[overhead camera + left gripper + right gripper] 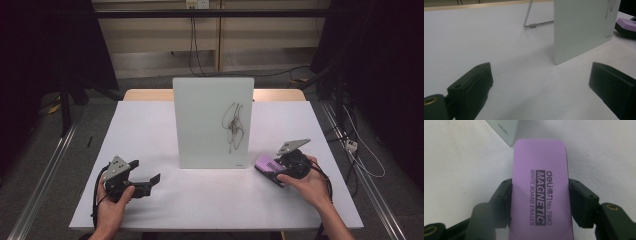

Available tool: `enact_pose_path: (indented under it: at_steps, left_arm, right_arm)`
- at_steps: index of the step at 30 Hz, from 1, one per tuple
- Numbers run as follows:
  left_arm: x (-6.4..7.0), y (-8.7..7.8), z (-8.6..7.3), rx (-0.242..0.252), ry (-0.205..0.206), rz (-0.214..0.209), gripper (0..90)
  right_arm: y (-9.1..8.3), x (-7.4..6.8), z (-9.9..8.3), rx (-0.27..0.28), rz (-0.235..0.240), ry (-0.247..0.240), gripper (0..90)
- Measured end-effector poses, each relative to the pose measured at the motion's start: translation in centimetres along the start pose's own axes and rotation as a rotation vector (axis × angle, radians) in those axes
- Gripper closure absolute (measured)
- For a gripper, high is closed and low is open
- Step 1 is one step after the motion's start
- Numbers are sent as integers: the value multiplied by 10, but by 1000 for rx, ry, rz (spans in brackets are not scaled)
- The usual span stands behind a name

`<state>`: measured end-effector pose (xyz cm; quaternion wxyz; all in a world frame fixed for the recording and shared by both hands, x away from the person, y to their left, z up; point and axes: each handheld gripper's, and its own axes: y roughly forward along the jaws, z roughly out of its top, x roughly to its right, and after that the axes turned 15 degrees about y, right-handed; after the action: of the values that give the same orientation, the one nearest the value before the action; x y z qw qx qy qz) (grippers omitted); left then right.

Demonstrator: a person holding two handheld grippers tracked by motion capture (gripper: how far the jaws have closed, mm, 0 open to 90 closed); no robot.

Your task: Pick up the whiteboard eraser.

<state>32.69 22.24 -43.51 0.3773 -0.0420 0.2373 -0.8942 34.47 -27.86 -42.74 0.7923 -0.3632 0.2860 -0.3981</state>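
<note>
A small whiteboard (pixel 213 122) stands upright at the table's middle, with a black scribble (pixel 234 126) on its right half. My right gripper (pixel 540 195) is shut on a purple magnetic whiteboard eraser (pixel 541 190), its jaws pressing both long sides. In the high view the eraser (pixel 267 165) lies low over the table just right of the board's bottom corner. My left gripper (pixel 150 180) rests on the table to the board's front left, open with nothing between its jaws. In the left gripper view the whiteboard (pixel 584 27) stands ahead to the right and the eraser (pixel 626 25) shows at the far right.
The white table (pixel 150 130) has open surface left of and in front of the board. The board's wire stand (pixel 534 23) reaches back behind it. Cables trail from both grippers toward the table's front edge. Dark floor and metal rails flank the table.
</note>
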Motion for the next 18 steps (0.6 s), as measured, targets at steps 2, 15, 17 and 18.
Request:
enact_pose_path:
  at_steps: [2, 15, 17, 18]
  left_arm:
    - [-1, 0, 0, -2, 1, 2, 50]
    - [-5, 0, -4, -6, -20, 1, 50]
    - [-5, 0, -3, 0, -19, 4, 50]
    - [-5, 0, -3, 1, -16, 4, 50]
  right_arm:
    - [-1, 1, 0, 4, 2, 5, 413]
    - [-11, 0, 3, 109, 7, 21, 413]
    - [-11, 0, 3, 114, 5, 19, 413]
    - [-11, 0, 3, 120, 9, 21, 413]
